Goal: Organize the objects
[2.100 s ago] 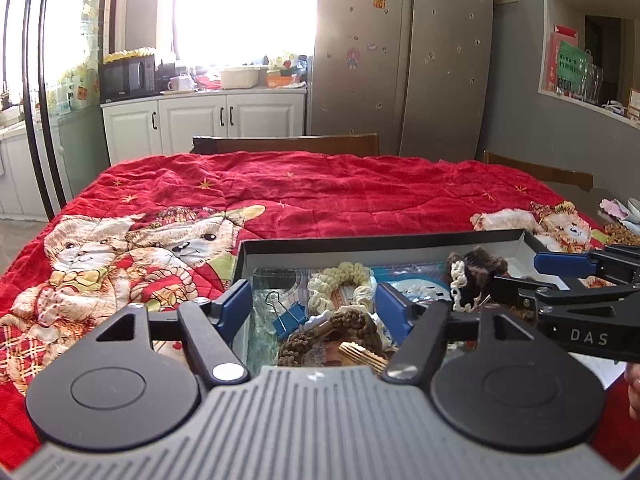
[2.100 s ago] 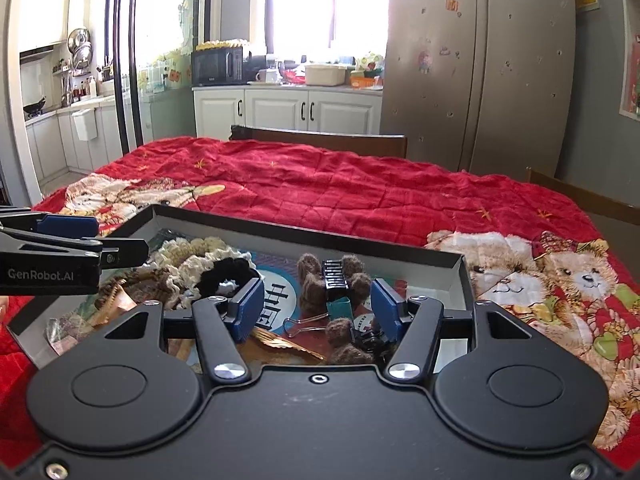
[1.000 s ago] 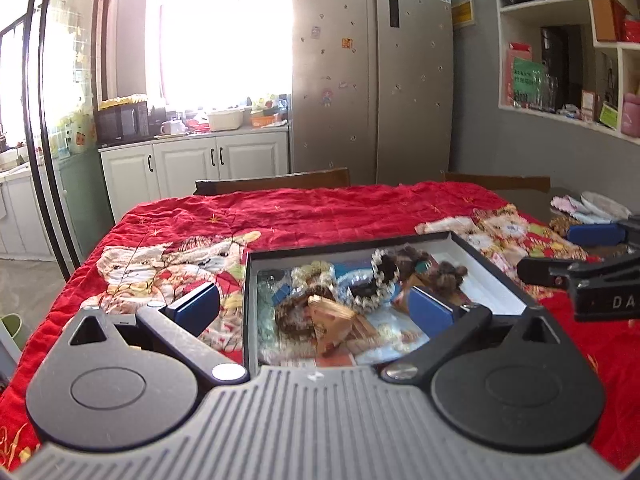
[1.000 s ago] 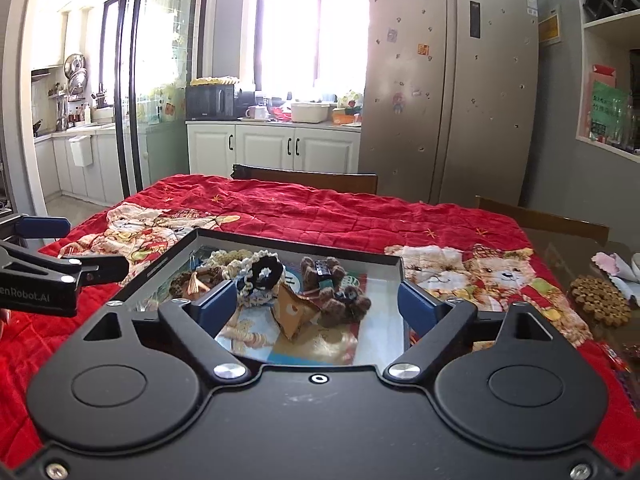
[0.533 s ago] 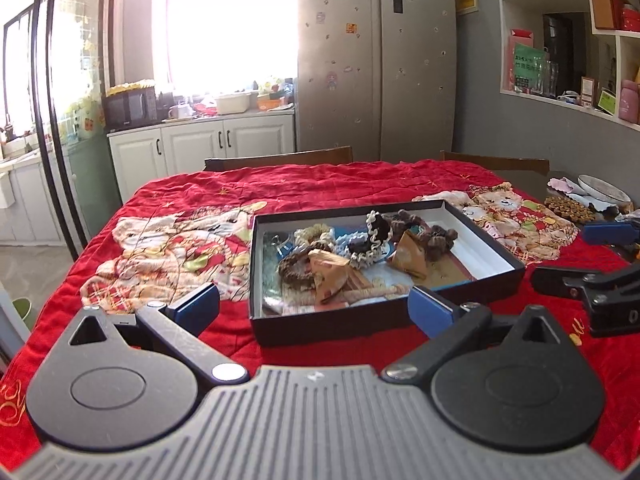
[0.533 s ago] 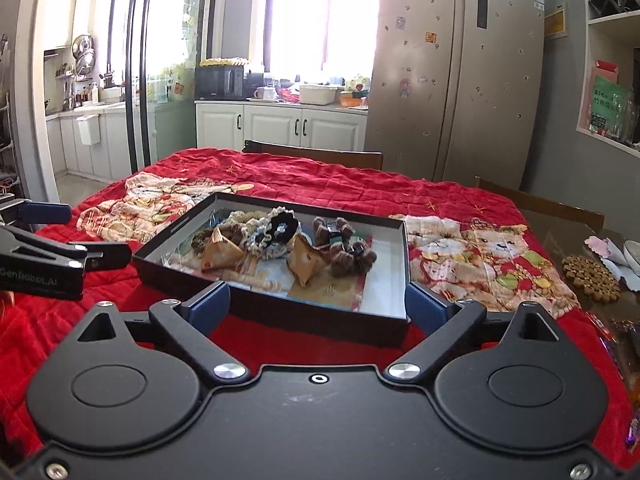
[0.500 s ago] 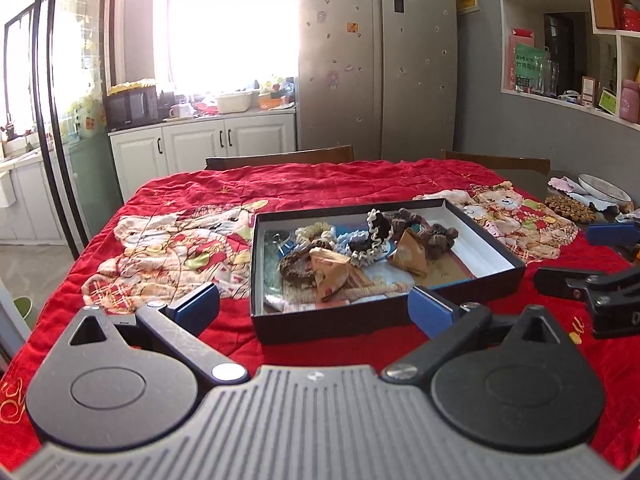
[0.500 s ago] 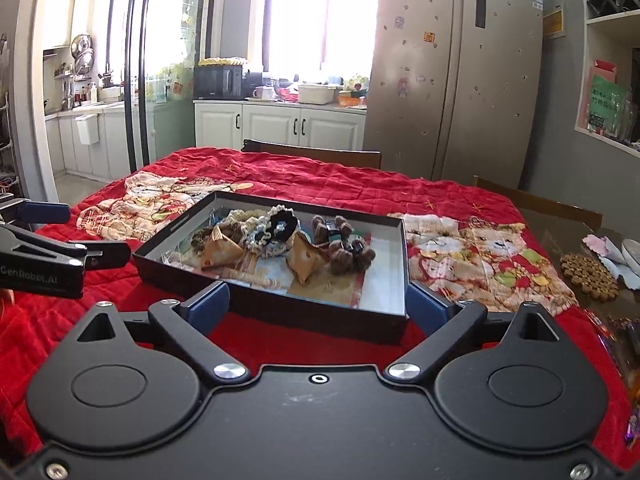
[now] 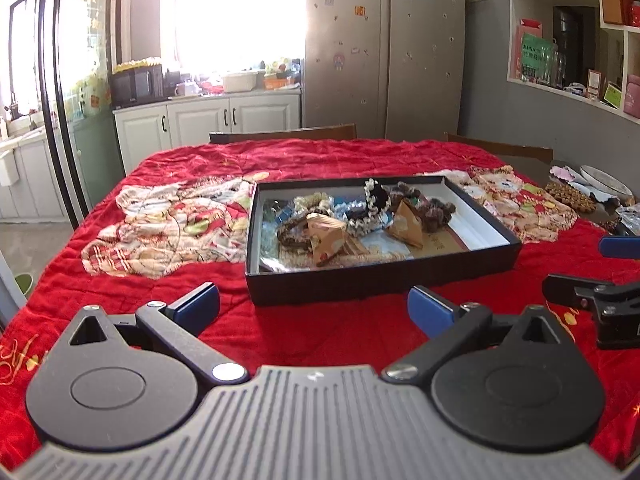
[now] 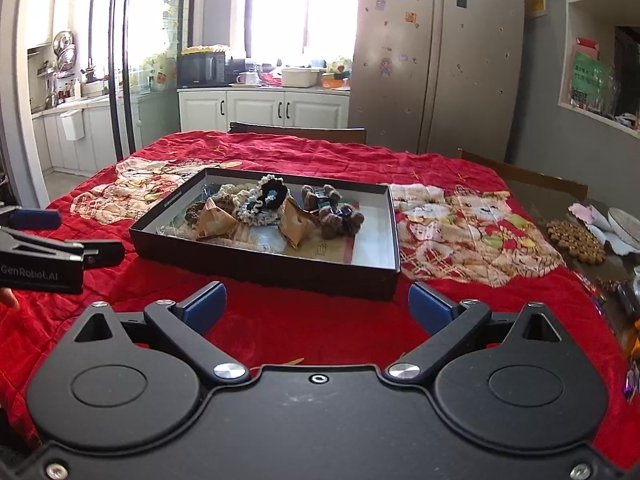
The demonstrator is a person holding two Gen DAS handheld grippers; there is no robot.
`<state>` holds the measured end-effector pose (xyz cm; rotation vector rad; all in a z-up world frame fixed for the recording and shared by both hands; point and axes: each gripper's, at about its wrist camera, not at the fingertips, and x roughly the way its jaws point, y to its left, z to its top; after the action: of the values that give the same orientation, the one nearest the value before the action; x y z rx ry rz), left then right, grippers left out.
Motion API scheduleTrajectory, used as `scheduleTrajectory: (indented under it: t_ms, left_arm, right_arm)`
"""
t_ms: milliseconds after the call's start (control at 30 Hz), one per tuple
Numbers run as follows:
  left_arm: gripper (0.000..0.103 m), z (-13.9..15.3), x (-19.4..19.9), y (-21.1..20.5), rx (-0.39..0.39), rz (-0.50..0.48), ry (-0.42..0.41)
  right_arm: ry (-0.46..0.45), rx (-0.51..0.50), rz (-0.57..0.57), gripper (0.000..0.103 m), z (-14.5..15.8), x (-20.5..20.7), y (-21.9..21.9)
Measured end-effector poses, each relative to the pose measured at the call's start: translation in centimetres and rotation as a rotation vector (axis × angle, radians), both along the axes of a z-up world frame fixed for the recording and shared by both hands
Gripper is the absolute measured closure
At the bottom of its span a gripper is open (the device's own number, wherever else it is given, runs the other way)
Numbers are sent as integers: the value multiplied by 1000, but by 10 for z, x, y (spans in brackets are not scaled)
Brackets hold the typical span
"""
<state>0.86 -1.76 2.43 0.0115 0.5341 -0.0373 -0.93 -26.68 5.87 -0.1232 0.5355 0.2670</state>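
Observation:
A shallow black box [image 9: 384, 276] [image 10: 256, 268] rests on the red quilted cloth, holding hair scrunchies [image 9: 374, 204] [image 10: 266, 198], brown paper packets [image 9: 328, 236] [image 10: 294, 224], fuzzy brown clips [image 10: 338, 216] and binder clips. My left gripper [image 9: 314, 306] hovers just in front of the box's near wall, open, with only cloth between its blue pads. My right gripper [image 10: 316, 306] stands wide open before the box's near right corner, empty. Each gripper shows at the side edge of the other's view.
The red cloth [image 9: 168, 280] with cat prints covers the table. At the far right lie a brown beaded coaster [image 10: 576, 240], a plate [image 10: 624, 226] and loose wrappers. Chair backs [image 10: 298, 132] stand behind the table; cabinets and a fridge lie beyond.
Both grippers have drawn back out of the box toward the near table edge, and their jaws have spread from narrow to wide. The box now lies wholly ahead of the fingertips.

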Motion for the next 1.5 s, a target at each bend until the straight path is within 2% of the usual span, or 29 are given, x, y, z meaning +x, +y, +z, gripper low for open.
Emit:
scheduleTrajectory:
  t_ms: [400, 567, 733, 1500]
  left_arm:
    - [0, -8, -5, -5, -35, -15, 54]
    - [0, -10, -9, -10, 4, 9, 44]
    - [0, -12, -10, -12, 0, -1, 61]
    - [0, -8, -18, -19, 18, -8, 20]
  right_arm:
    - [56, 19, -20, 5, -15, -2, -3]
    - [61, 30, -26, 5, -16, -1, -4]
    - [71, 30, -20, 5, -18, -1, -1]
    - [82, 27, -5, 5, -21, -1, 3]
